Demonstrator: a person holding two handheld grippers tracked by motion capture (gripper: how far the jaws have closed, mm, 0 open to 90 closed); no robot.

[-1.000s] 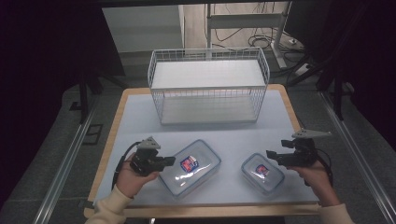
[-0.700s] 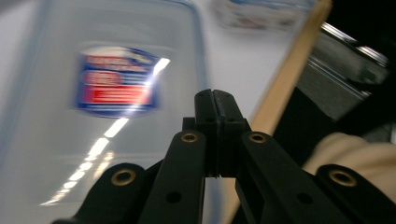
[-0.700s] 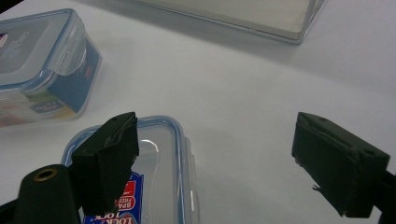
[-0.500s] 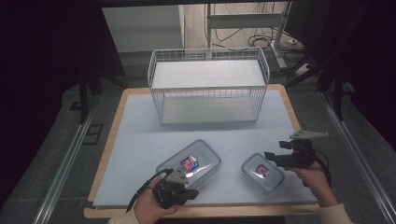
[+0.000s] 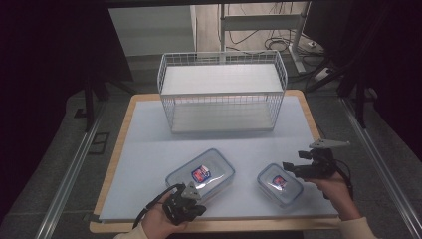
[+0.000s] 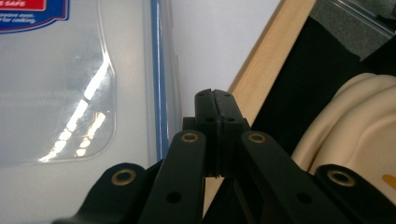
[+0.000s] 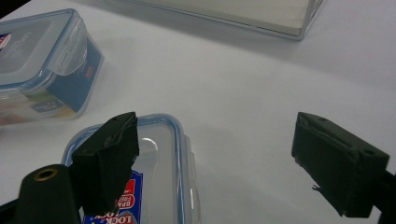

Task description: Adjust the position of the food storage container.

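large container (image 6: 70, 84) cut off by frame edge, small container (image 7: 154, 186) partly behind jaws

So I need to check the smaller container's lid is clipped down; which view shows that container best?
The high view: the smaller container lies whole on the mat, lid on, beside the right claw. The right gripper view catches part of its lid, cut off by the frame and one jaw. The left gripper view shows the larger container instead.
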